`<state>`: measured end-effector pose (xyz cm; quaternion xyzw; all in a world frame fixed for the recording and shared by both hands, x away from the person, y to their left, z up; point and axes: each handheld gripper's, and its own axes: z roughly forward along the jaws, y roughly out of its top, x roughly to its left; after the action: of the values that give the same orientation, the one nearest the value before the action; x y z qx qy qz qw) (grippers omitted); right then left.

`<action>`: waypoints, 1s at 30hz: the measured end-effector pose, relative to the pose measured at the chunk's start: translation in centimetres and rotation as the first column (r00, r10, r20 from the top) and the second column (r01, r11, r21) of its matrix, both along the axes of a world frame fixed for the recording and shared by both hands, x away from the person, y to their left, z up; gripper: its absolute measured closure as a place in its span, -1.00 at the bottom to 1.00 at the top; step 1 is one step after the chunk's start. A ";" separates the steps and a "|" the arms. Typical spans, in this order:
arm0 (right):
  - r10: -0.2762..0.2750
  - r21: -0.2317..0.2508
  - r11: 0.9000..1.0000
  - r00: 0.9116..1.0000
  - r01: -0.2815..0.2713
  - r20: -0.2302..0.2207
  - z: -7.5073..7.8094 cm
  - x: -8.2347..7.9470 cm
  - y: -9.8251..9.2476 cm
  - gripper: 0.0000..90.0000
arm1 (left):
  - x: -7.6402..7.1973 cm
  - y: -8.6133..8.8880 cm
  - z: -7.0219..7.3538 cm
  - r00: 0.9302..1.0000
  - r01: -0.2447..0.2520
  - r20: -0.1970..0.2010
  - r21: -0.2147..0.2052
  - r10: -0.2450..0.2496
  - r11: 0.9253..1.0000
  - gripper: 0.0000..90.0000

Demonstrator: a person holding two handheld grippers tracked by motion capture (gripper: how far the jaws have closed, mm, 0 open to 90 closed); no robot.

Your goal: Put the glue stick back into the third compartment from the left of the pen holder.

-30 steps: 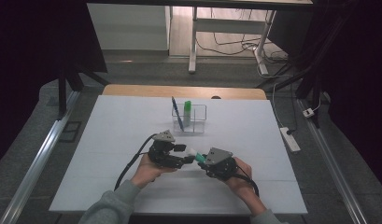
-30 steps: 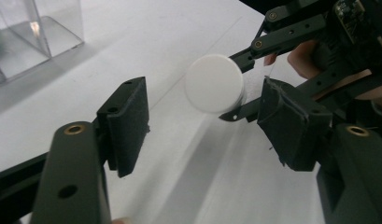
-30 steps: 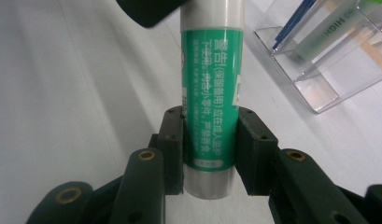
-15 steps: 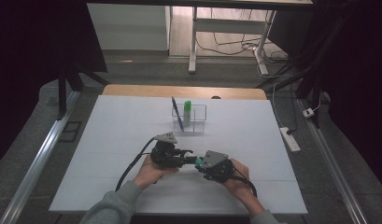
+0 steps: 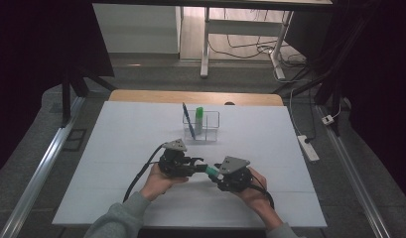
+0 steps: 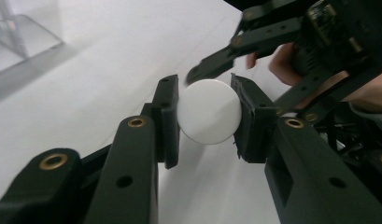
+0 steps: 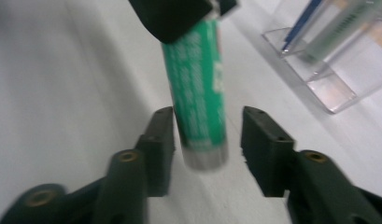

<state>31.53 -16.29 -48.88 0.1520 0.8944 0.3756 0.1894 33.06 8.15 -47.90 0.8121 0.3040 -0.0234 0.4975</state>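
We are gripping the green cylindrical glue stick (image 7: 198, 88) by its white end with our left gripper (image 6: 208, 112); our right gripper (image 7: 207, 135), jaws just opening, is flanking it loosely.

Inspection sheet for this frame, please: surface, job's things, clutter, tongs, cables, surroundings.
Surface: white table, bare around the work.
Job's things: green tube passed between the tongs; its white end is clamped.
Clutter: clear holder with a blue pen and a second green tube.
Tongs: left tongs shut on the tube; right tongs have just been opening, pads off it.
Cables: black cable trails from the left tongs.
Surroundings: power strip, floor cables, dark.
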 end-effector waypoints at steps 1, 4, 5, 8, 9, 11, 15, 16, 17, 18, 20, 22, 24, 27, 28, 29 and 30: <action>-0.010 0.012 1.000 1.000 0.010 -0.010 0.2 0.1 -0.3 0.05 | 0.1 0.2 0.1 1.000 -0.007 0.002 0.000 0.007 1.000 0.43; -0.031 0.040 0.999 0.999 0.033 -0.033 0.5 0.2 -1.3 -0.08 | 0.2 0.8 0.3 1.000 -0.026 0.006 -0.002 0.026 1.000 0.43; -0.043 0.040 0.998 0.998 0.044 -0.038 0.5 0.2 -1.6 -0.11 | 0.2 0.9 0.3 0.999 -0.031 0.008 -0.002 0.031 1.000 0.43; -0.070 0.057 0.996 0.996 0.073 -0.057 0.5 0.1 -2.6 -0.18 | 0.2 1.2 0.5 0.999 -0.039 0.015 -0.003 0.039 0.999 0.43; -0.080 0.064 0.994 0.995 0.084 -0.062 0.5 0.1 -3.0 -0.20 | 0.2 1.3 0.6 0.999 -0.039 0.019 0.000 0.039 0.999 0.43; -0.098 0.071 0.992 0.992 0.104 -0.075 0.5 0.1 -3.9 -0.21 | 0.2 1.4 0.7 0.999 -0.042 0.026 0.004 0.042 0.999 0.43; -0.133 0.082 0.987 0.987 0.141 -0.093 0.4 0.2 -5.6 -0.24 | 0.2 1.5 0.9 0.999 -0.047 0.020 -0.003 0.047 0.999 0.43; -0.142 0.084 0.985 0.985 0.150 -0.095 0.4 0.2 -5.9 -0.24 | 0.1 1.6 0.9 0.999 -0.050 0.021 -0.004 0.050 0.999 0.43; -0.146 0.085 0.984 0.984 0.155 -0.100 0.3 0.2 -6.3 -0.25 | 0.2 1.6 0.9 0.998 -0.052 0.021 -0.005 0.052 0.999 0.43; -0.153 0.086 0.983 0.983 0.162 -0.102 0.3 0.2 -6.5 -0.25 | 0.2 1.7 0.9 0.998 -0.052 0.021 -0.005 0.052 0.999 0.43; -0.166 0.085 0.981 0.980 0.176 -0.107 0.3 0.3 -6.9 -0.26 | 0.1 1.7 1.0 0.998 -0.056 0.022 -0.006 0.056 0.998 0.43; -0.175 0.091 0.979 0.978 0.185 -0.111 0.3 0.3 -7.3 -0.28 | 0.2 1.8 1.1 0.998 -0.058 0.023 -0.006 0.059 0.998 0.43; -0.184 0.094 0.976 0.976 0.195 -0.113 0.2 0.2 -7.7 -0.29 | 0.2 2.0 1.2 0.998 -0.057 0.022 -0.003 0.057 0.998 0.43; -0.199 0.085 0.974 0.973 0.209 -0.114 0.1 0.2 -8.2 -0.31 | 0.2 2.1 1.3 0.999 -0.050 0.016 -0.016 0.051 0.999 0.43; -0.206 0.081 0.973 0.972 0.216 -0.113 0.0 0.2 -8.5 -0.31 | 0.3 2.1 1.3 0.999 -0.049 0.017 -0.017 0.049 0.999 0.43; -0.209 0.080 0.972 0.971 0.219 -0.116 0.0 0.2 -8.7 -0.32 | 0.3 2.1 1.4 0.999 -0.050 0.019 -0.017 0.051 0.999 0.43; -0.214 0.083 0.971 0.969 0.225 -0.120 0.0 0.1 -8.9 -0.33 | 0.3 2.1 1.4 0.998 -0.050 0.021 -0.016 0.051 0.999 0.42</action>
<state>31.66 -25.21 -48.88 0.2796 0.8620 0.3860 0.1728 33.31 10.26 -46.48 0.8006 0.3191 -0.0045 0.5072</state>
